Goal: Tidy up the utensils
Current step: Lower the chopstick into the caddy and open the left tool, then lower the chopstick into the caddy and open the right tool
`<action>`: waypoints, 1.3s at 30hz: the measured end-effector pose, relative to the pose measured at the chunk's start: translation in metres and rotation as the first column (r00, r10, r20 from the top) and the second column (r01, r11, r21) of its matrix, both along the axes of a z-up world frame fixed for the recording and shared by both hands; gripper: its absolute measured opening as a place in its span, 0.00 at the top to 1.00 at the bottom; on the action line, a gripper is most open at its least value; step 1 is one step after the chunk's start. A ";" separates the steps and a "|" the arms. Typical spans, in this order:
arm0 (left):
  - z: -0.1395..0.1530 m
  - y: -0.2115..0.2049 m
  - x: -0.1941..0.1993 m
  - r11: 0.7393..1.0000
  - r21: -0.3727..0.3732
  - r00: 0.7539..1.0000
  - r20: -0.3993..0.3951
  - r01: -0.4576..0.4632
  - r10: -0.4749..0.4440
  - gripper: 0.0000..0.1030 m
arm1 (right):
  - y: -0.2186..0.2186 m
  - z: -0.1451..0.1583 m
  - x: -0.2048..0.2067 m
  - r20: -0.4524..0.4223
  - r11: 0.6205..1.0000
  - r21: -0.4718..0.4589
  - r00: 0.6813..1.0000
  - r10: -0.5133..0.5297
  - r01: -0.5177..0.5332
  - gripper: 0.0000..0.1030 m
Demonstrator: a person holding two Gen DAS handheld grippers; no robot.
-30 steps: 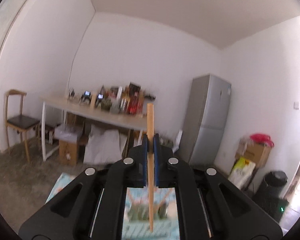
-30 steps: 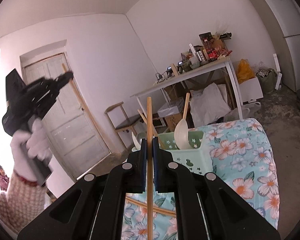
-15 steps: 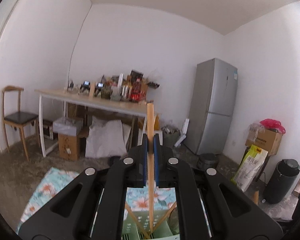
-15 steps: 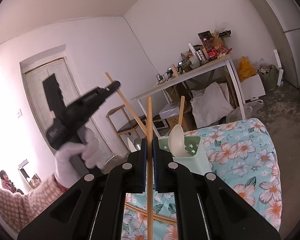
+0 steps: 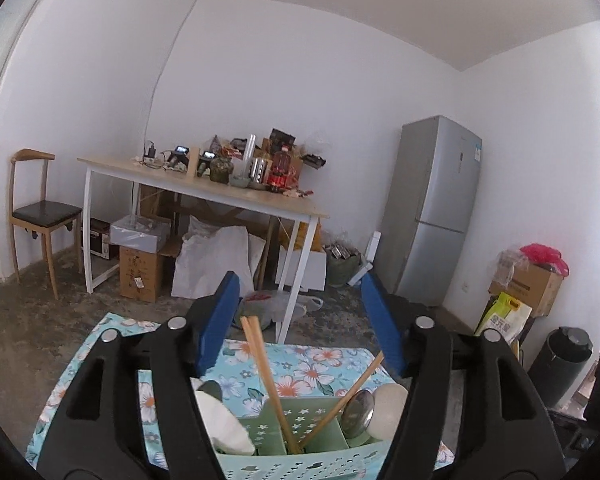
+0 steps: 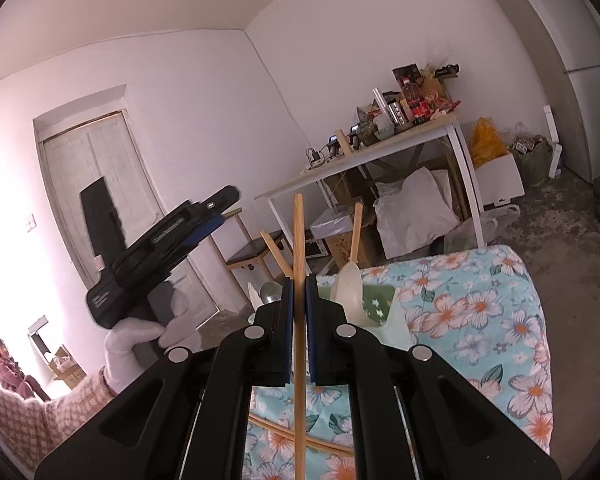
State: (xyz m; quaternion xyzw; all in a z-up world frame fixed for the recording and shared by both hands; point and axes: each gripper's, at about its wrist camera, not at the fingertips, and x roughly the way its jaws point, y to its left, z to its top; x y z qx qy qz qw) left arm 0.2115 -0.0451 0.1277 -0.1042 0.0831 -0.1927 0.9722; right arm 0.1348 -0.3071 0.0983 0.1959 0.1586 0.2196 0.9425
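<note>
Below the left gripper, a green caddy is sitting on the floral surface, its base cut off by the frame edge. Its fingers have just been opening and are standing wide, gripping nothing; chopsticks are leaning in the caddy between them, untouched, beside spoons partly hidden behind black arms. Right fingers are clamping an upright chopstick, its lower end running out of frame. More chopsticks are lying on the cloth. Open cloth is stretching rightward to the surface's edge.
</note>
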 end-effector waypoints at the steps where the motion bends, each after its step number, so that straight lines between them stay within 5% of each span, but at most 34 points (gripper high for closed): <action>1: 0.002 0.005 -0.004 1.000 -0.008 1.000 0.003 -0.005 0.005 0.34 | 0.001 0.004 0.000 0.007 1.000 -0.001 1.000 -0.001 0.001 0.94; 8: 0.008 0.035 -0.047 1.000 0.004 1.000 -0.001 -0.021 0.021 0.20 | 0.017 0.043 0.017 0.106 1.000 -0.009 0.994 -0.002 0.003 0.94; 18: -0.044 0.091 -0.099 0.985 0.107 0.987 -0.080 -0.133 0.142 0.14 | 0.064 0.093 0.071 0.255 0.993 -0.065 0.964 -0.079 0.098 0.94; 25: -0.076 0.115 -0.114 0.963 0.151 0.963 -0.116 -0.225 0.243 0.10 | 0.094 0.086 0.111 0.267 0.963 -0.151 0.947 -0.177 0.223 0.94; 39: -0.111 0.129 -0.115 0.964 0.146 0.952 -0.185 -0.220 0.245 0.09 | 0.128 0.054 0.145 0.231 0.885 -0.323 0.935 -0.271 0.336 0.94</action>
